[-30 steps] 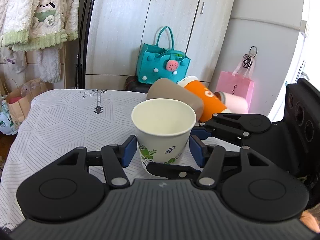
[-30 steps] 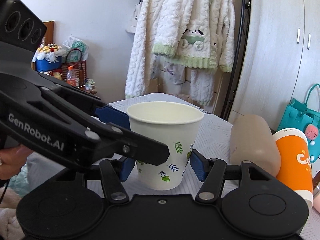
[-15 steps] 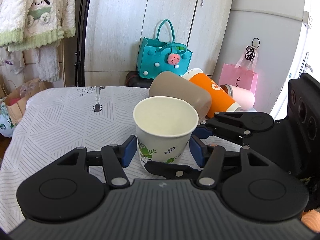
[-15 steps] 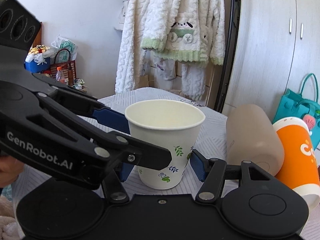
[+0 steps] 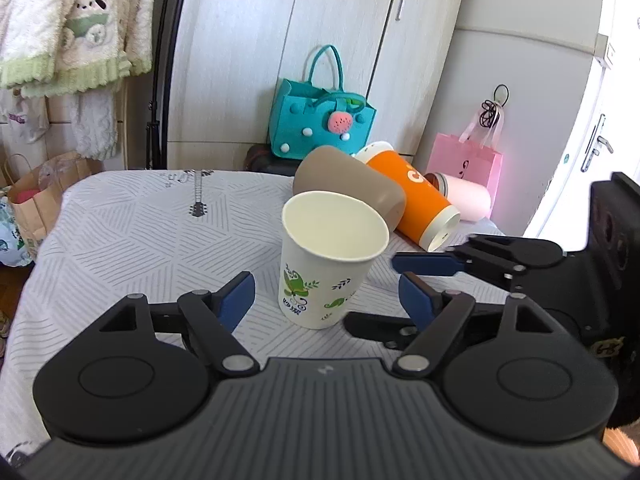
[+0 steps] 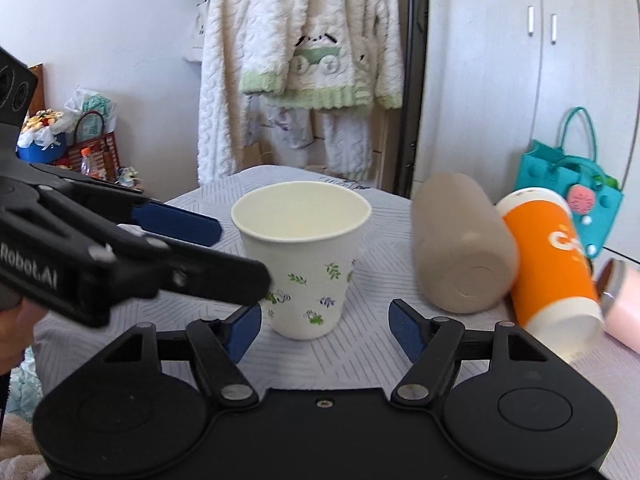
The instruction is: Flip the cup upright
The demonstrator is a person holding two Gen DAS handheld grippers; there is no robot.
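Note:
A white paper cup with leaf prints [image 5: 326, 264] stands upright on the patterned tablecloth [image 5: 132, 236], mouth up. It also shows in the right wrist view [image 6: 304, 256]. My left gripper [image 5: 328, 300] is open, its blue pads clear of the cup on both sides. My right gripper [image 6: 326, 330] is open too, pads apart from the cup. The right gripper appears in the left wrist view [image 5: 480, 264] at the right; the left gripper appears in the right wrist view [image 6: 120, 256] at the left.
Behind the paper cup lie a brown tumbler [image 5: 348, 184], an orange cup [image 5: 412, 200] and a pink cup [image 5: 464, 196] on their sides. A teal bag [image 5: 320, 120] and pink bag [image 5: 468, 164] stand beyond the table. Robes hang at the left [image 5: 68, 40].
Both grippers have opened and let go of the paper cup, and drawn back a little. The cup stays upright on the table.

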